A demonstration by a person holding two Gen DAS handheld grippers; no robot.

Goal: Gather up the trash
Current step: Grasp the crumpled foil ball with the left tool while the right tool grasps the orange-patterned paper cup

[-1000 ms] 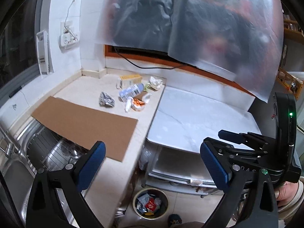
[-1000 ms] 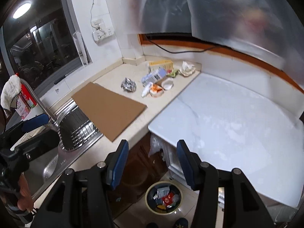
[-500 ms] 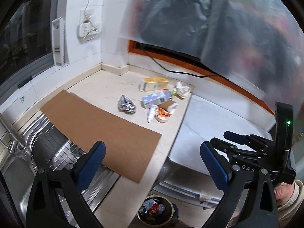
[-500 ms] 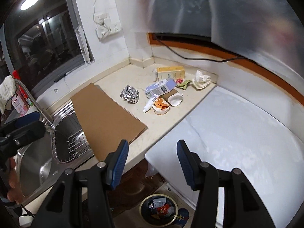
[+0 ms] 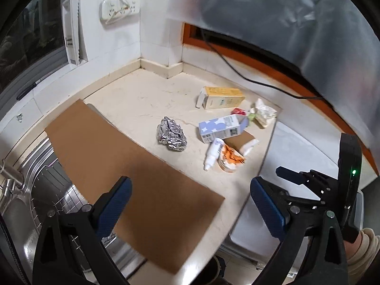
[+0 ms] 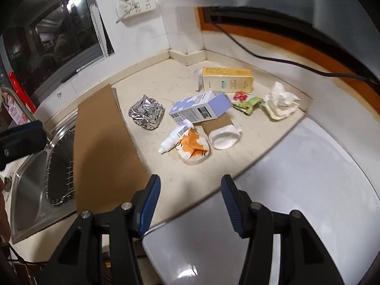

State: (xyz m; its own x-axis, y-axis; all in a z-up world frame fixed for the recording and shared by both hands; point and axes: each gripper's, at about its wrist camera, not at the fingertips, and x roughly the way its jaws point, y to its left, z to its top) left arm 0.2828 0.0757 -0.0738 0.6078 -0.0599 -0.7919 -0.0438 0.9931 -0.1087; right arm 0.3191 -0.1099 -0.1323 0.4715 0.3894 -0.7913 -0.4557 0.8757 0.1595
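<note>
Trash lies in the counter corner: a crumpled foil ball (image 5: pixel 171 137) (image 6: pixel 146 113), a blue-and-white carton (image 5: pixel 222 128) (image 6: pixel 201 109), a yellow box (image 5: pixel 223 97) (image 6: pixel 226 80), a small white bottle (image 5: pixel 213 153) (image 6: pixel 177 135), an orange-patterned crushed cup (image 5: pixel 230 158) (image 6: pixel 193 148), a white cup (image 6: pixel 225 137), a green wrapper (image 6: pixel 247 102) and a crumpled tissue (image 5: pixel 263 112) (image 6: pixel 281 104). My left gripper (image 5: pixel 190 201) is open and empty above the cardboard. My right gripper (image 6: pixel 188 201) is open and empty at the counter's front edge, short of the trash.
A brown cardboard sheet (image 5: pixel 133 173) (image 6: pixel 104 149) lies over part of the steel sink (image 6: pixel 30 185). A white appliance top (image 6: pixel 296 201) adjoins the counter on the right. A black cable (image 5: pixel 237 68) runs along the back wall. Sockets (image 6: pixel 135 4) hang above.
Both grippers have moved forward and down toward the counter corner; the trash pile looks much closer. The floor bin has dropped out of view. Both stay open.
</note>
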